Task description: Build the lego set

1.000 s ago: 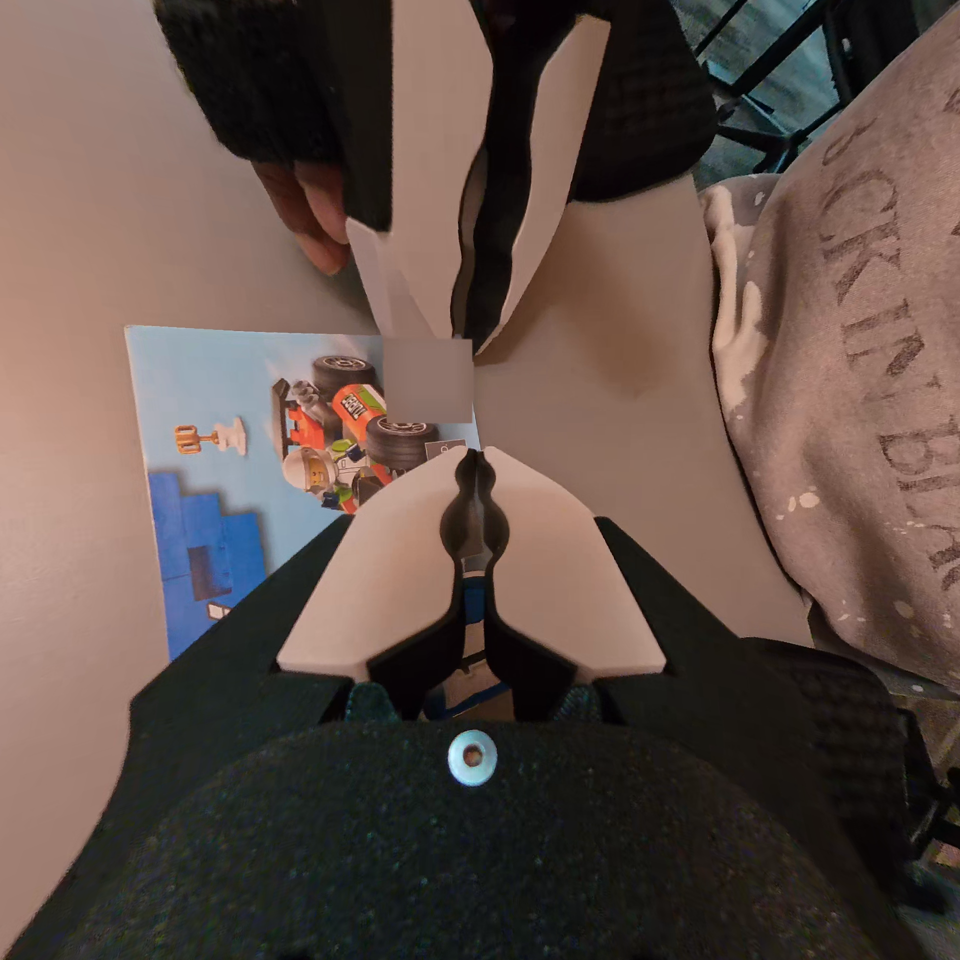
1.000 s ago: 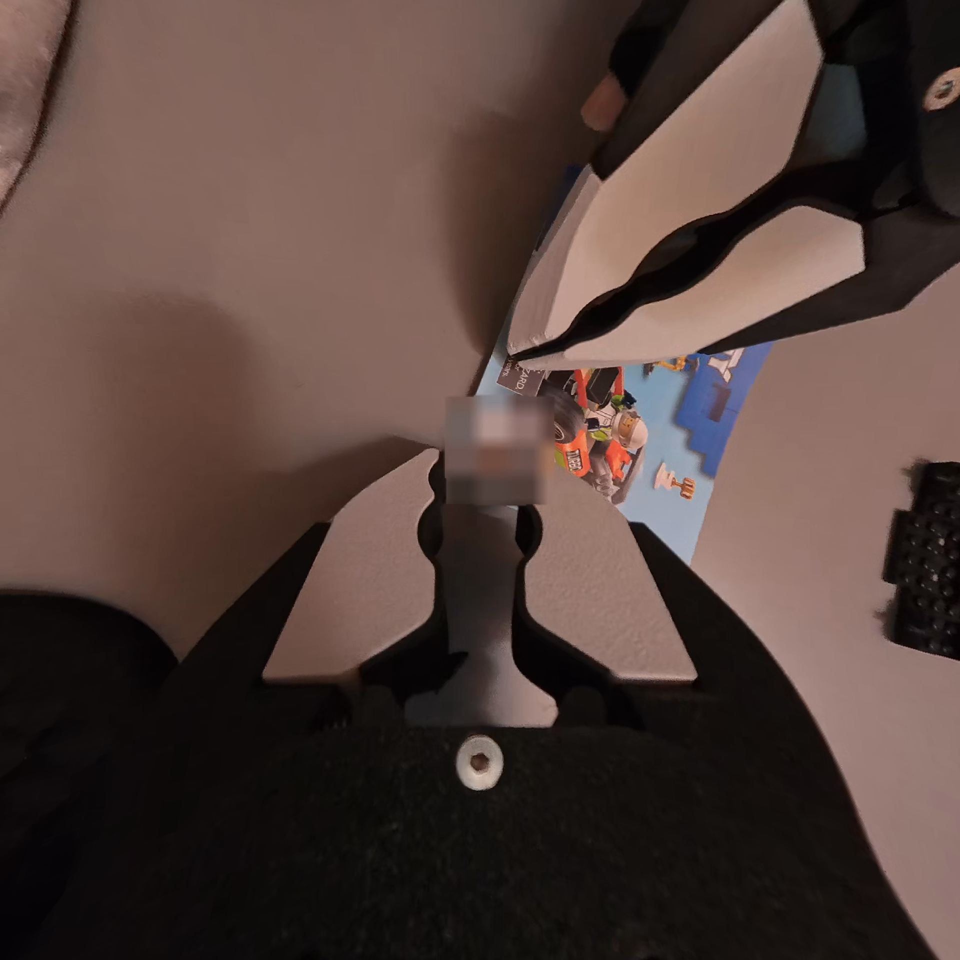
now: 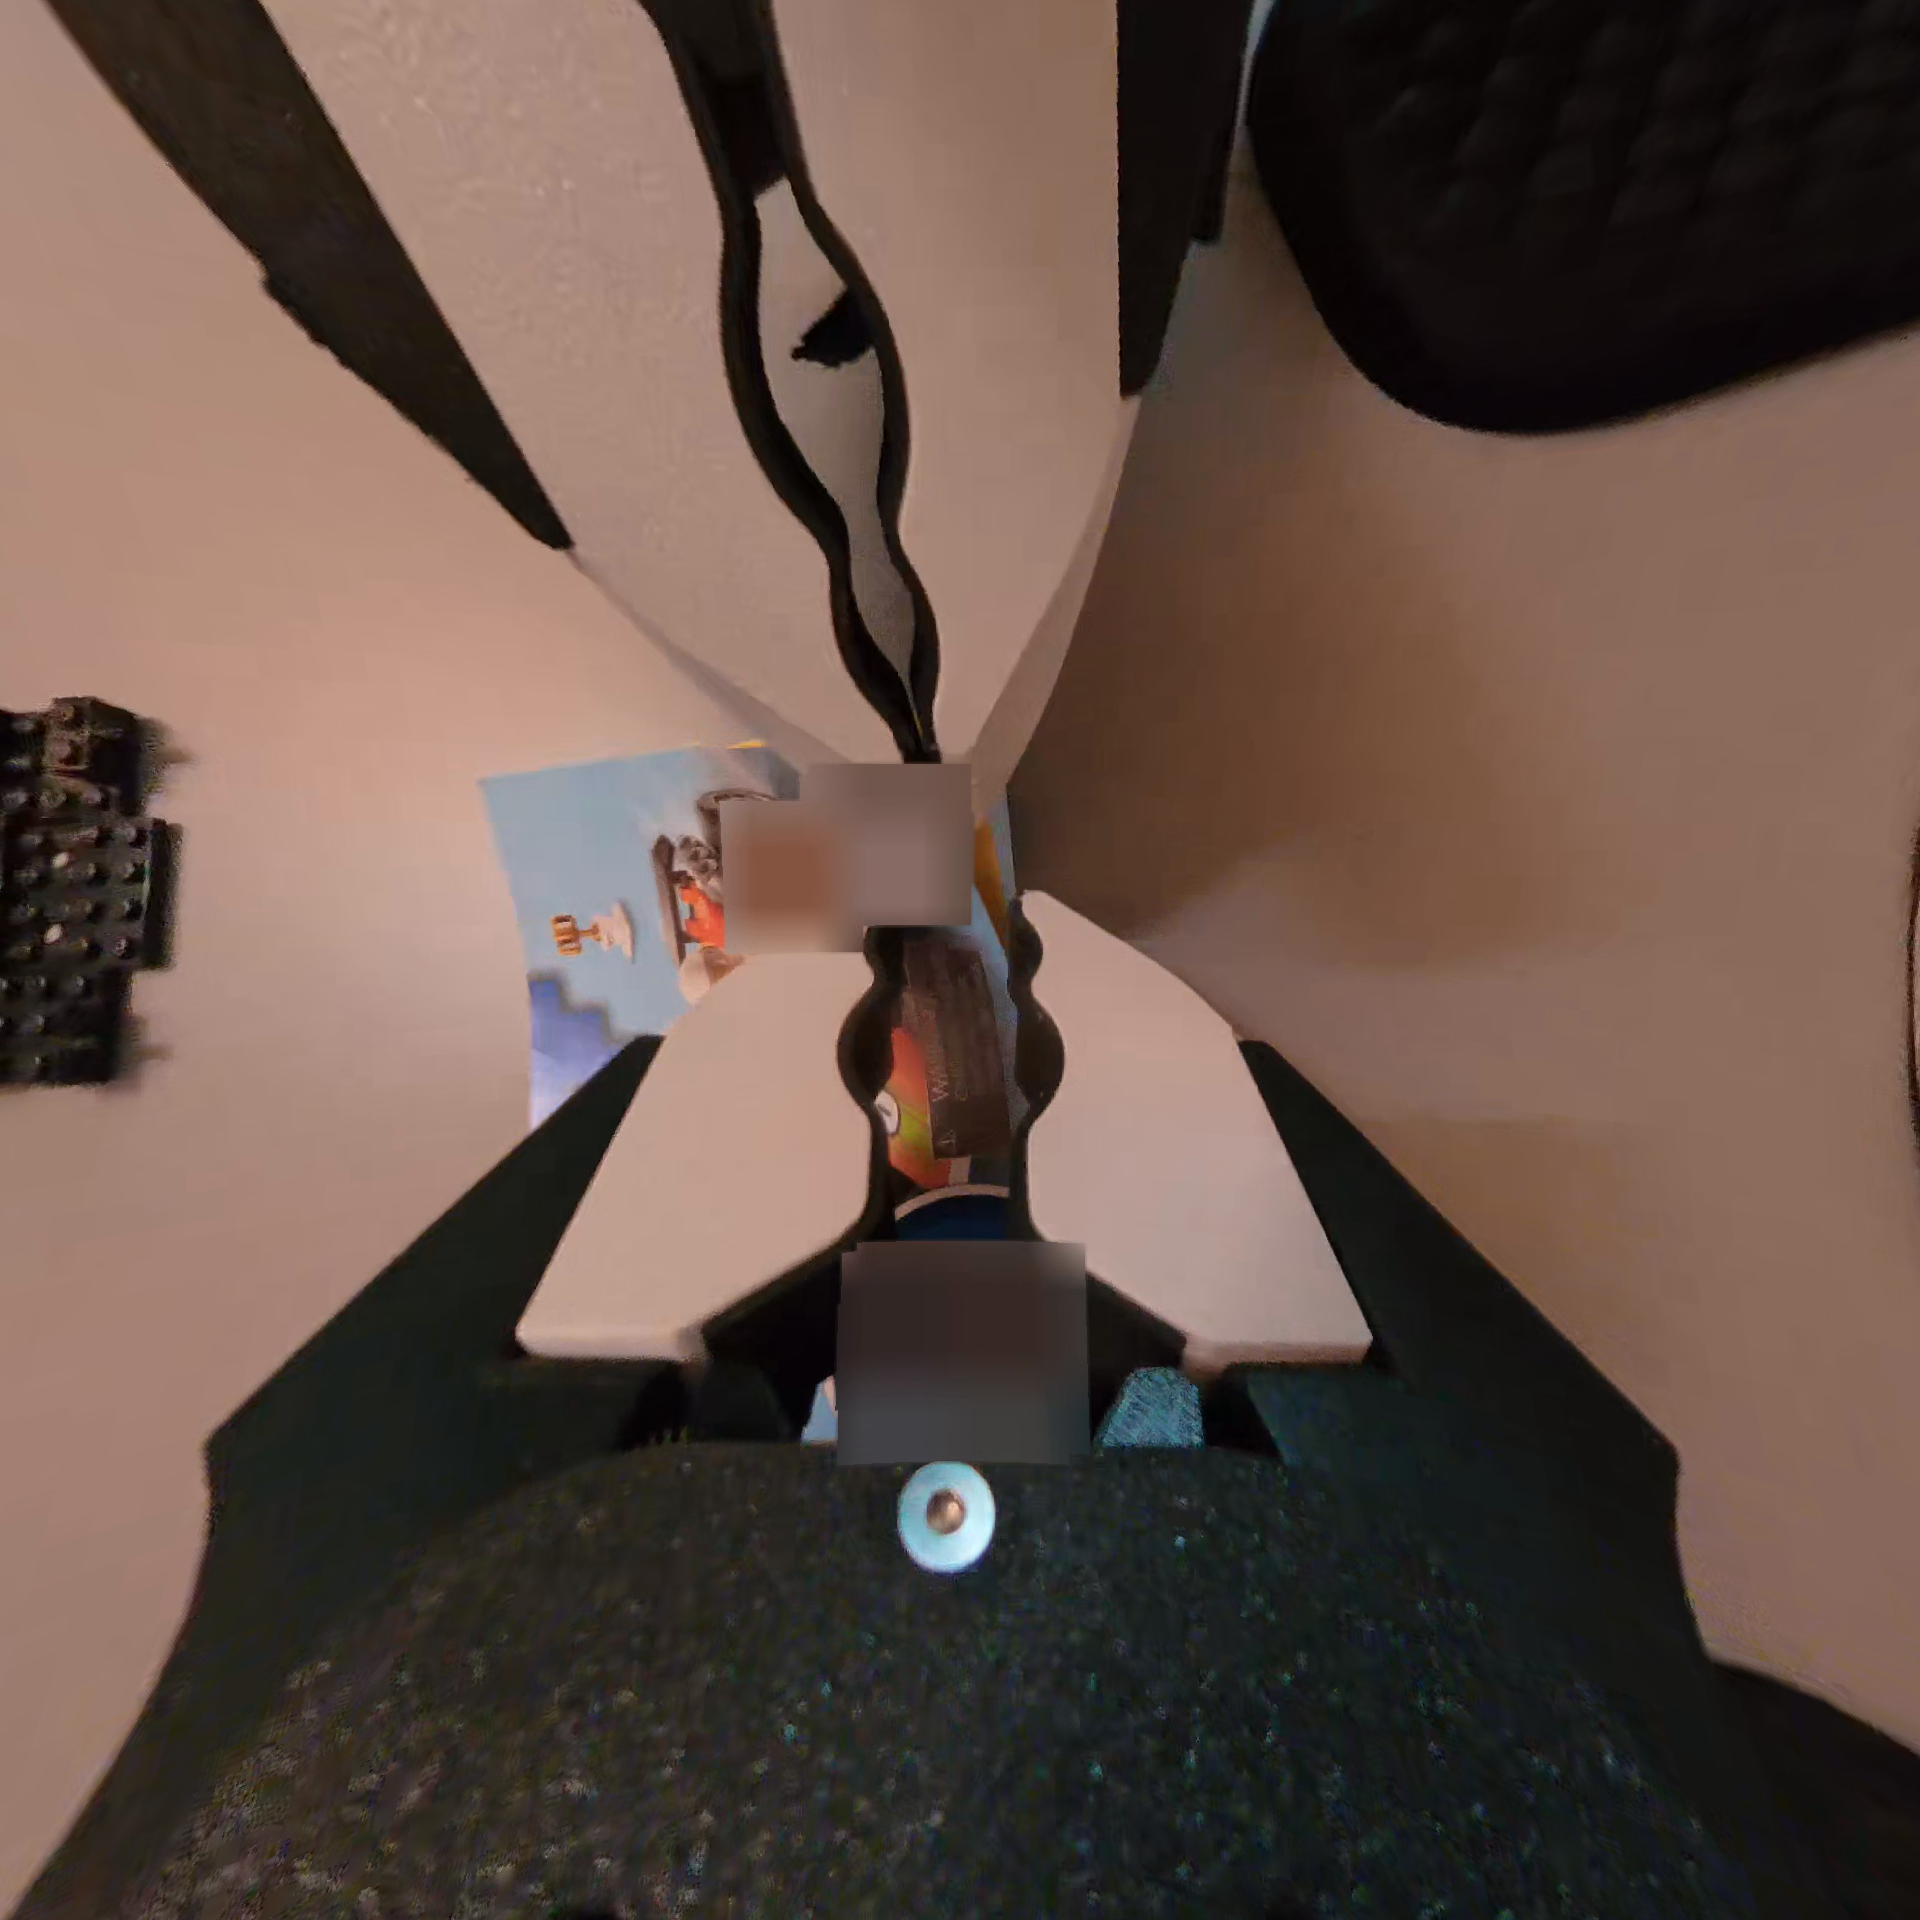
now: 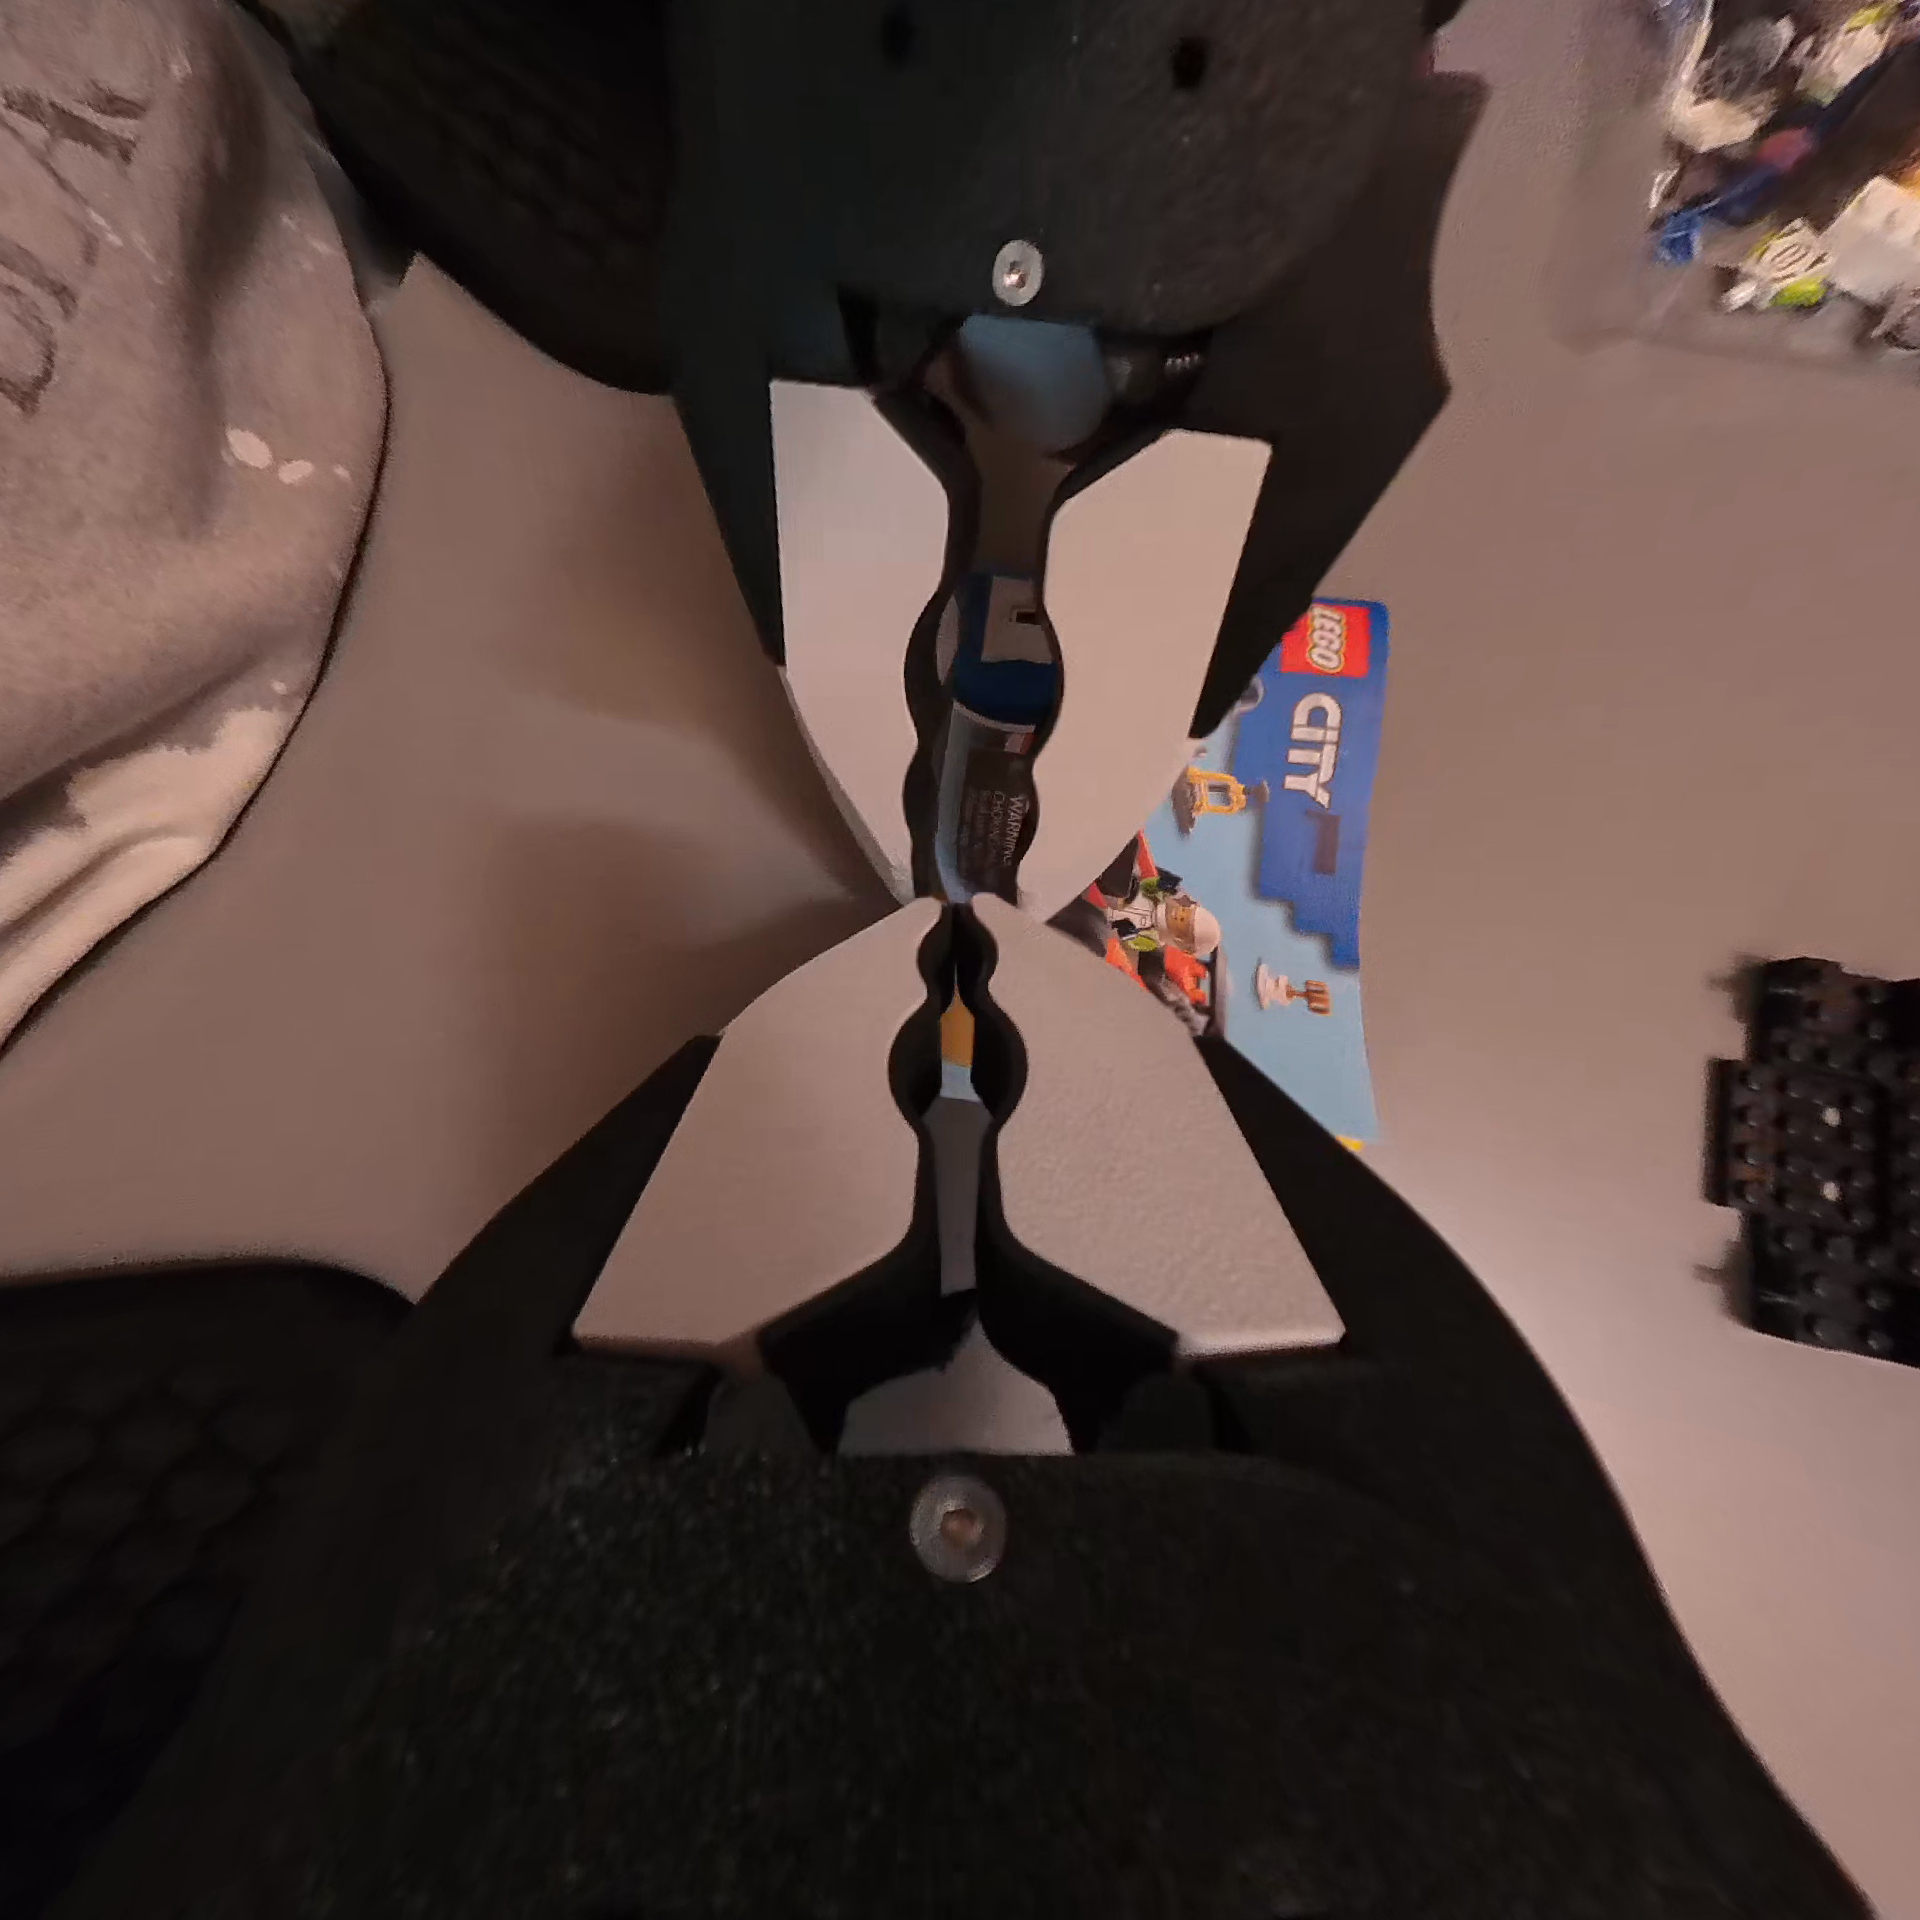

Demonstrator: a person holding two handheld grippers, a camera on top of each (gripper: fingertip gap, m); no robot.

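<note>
Left hand-held gripper (image 3: 940,935): jaws slightly apart above booklet (image 3: 603,883), previously together | Right hand-held gripper (image 4: 951,914): now pinched together on booklet corner, previously apart | Black plate (image 4: 1829,1153): right on surface (image 4: 1558,623), untouched | Judgement: booklet handling, assembly not begun.

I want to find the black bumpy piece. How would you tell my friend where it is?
Start at the pale table and find the blue instruction booklet with the race car picture, lying flat near the two hand-held grippers. Beside it, apart from it, lies the black studded plate. It is the only flat, all-black piece covered in rows of bumps.
</note>
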